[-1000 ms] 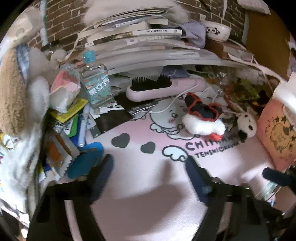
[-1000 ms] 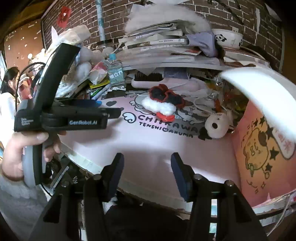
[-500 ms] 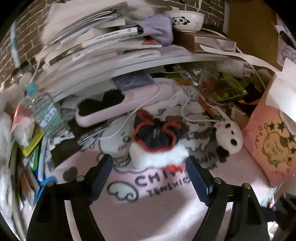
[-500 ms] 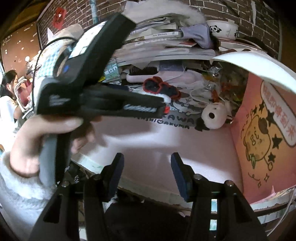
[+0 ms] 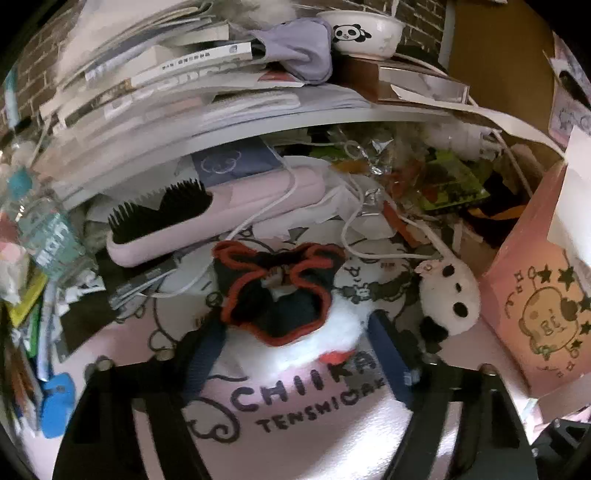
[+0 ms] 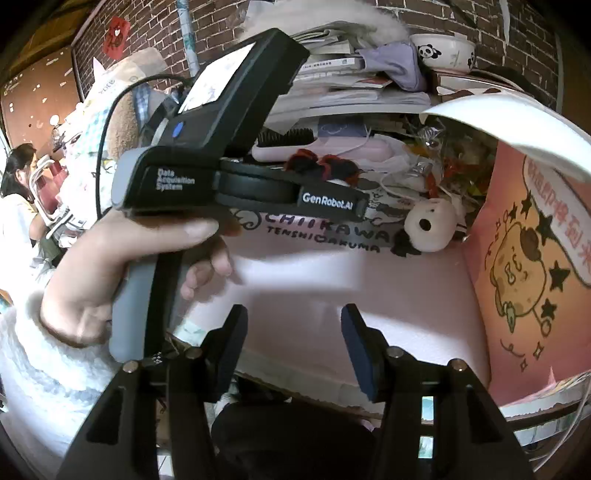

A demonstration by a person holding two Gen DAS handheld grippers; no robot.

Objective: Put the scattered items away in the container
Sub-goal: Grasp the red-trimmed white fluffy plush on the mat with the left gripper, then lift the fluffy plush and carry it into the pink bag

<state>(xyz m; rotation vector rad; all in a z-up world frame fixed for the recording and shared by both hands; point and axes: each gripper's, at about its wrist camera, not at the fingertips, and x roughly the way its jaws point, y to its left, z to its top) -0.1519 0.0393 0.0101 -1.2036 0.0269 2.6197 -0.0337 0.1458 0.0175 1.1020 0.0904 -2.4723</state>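
Observation:
A plush toy with a white body and a dark, red-trimmed top (image 5: pixel 284 314) lies on the pink desk mat (image 5: pixel 332 435). My left gripper (image 5: pixel 291 354) is open, its blue pads on either side of the toy's near end. A small panda plush (image 5: pixel 448 301) rests just right of it, beside the pink box with a cartoon print (image 5: pixel 546 310). In the right wrist view my right gripper (image 6: pixel 291 343) is open and holds nothing, above the mat's near edge. The left gripper's body and the hand holding it (image 6: pixel 147 258) fill the left of that view and hide part of the toy (image 6: pixel 325 166).
A pink hairbrush with black bristles (image 5: pixel 207 218) and a white cable (image 5: pixel 369 243) lie behind the toy. A water bottle (image 5: pixel 51 236), packets and pens crowd the left. A shelf of books (image 5: pixel 192 85) and a panda bowl (image 5: pixel 360 33) overhang. Wrappers fill the back right.
My left gripper swung right and moved forward until its open fingers straddle the plush toy. The right gripper stayed almost still, open.

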